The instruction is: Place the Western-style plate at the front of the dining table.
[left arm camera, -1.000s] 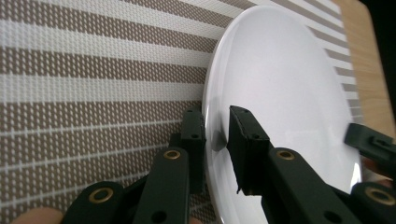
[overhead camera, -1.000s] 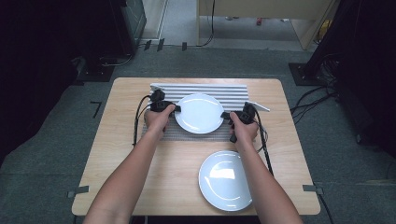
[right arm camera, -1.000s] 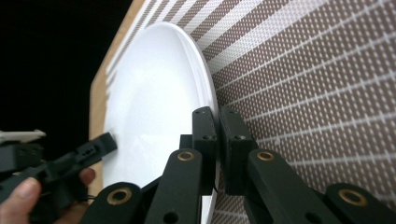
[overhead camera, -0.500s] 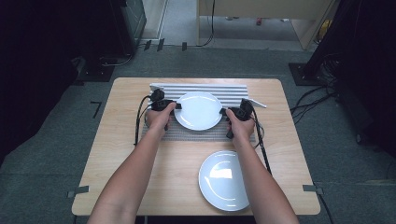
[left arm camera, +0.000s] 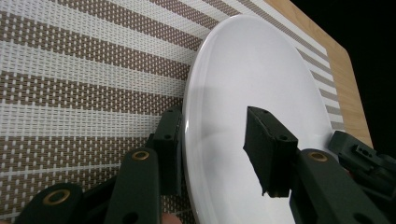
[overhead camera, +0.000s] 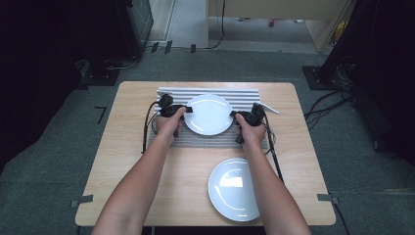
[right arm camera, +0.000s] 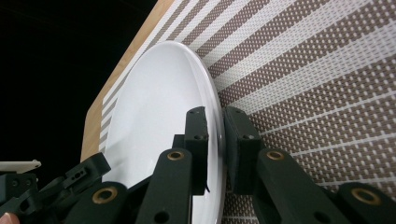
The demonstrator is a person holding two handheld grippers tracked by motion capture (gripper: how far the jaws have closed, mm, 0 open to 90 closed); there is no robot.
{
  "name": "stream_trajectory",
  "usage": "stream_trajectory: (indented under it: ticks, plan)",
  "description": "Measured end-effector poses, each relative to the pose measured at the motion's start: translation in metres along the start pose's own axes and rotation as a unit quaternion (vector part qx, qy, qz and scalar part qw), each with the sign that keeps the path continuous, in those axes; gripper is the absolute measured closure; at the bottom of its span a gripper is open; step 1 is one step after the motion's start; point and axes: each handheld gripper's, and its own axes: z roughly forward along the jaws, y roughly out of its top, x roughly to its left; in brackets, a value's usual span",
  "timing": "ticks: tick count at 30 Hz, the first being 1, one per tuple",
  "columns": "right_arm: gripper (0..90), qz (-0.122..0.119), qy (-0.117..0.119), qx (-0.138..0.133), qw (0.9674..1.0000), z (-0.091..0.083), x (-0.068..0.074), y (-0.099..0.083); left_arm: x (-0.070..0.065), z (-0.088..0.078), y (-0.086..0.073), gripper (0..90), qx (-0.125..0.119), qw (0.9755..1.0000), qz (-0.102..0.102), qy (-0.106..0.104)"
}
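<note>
White plate (overhead camera: 208,114) flat on striped placemat (overhead camera: 215,139), straddled at opposite rims by 2 grippers.

Left gripper (left arm camera: 217,144): jaws just been opening, now plainly apart. Rim sits between them; outer jaw close against plate's underside edge, inner jaw lifted clear above the plate face. No pinch.

Right gripper (right arm camera: 215,140): jaws also just been opening, only slightly. Rim between the pads with a thin gap visible on both sides; whether 1 pad touches, cannot tell. Not clamped.

Second plate (overhead camera: 234,189) well apart from both sets of fingers, nearer the person, on bare wooden table (overhead camera: 122,161).

Step in hand, judged: release after setting the plate down on the mat; placement looks done.

Next move, judged: widen both jaws a little more, then draw each gripper straight outward off the rim, low and level, so no jaw catches the edge and drags or tips the plate.
</note>
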Motion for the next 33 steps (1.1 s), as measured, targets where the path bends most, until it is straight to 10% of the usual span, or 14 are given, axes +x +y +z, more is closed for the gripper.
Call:
stream_trajectory:
  ticks: [21, 33]
  plan:
    - [69.8, -0.081, -0.024, -0.026, 0.9961, -0.008, 0.005, 0.001, -0.010, -0.006, -0.008, 49.8, -0.015, 0.9975, 0.063, 0.029]
    - [54.8, -0.167, -0.042, -0.063, 0.9830, -0.021, 0.020, -0.002, -0.021, -0.032, -0.007, 41.0, -0.076, 0.9901, 0.117, -0.007]
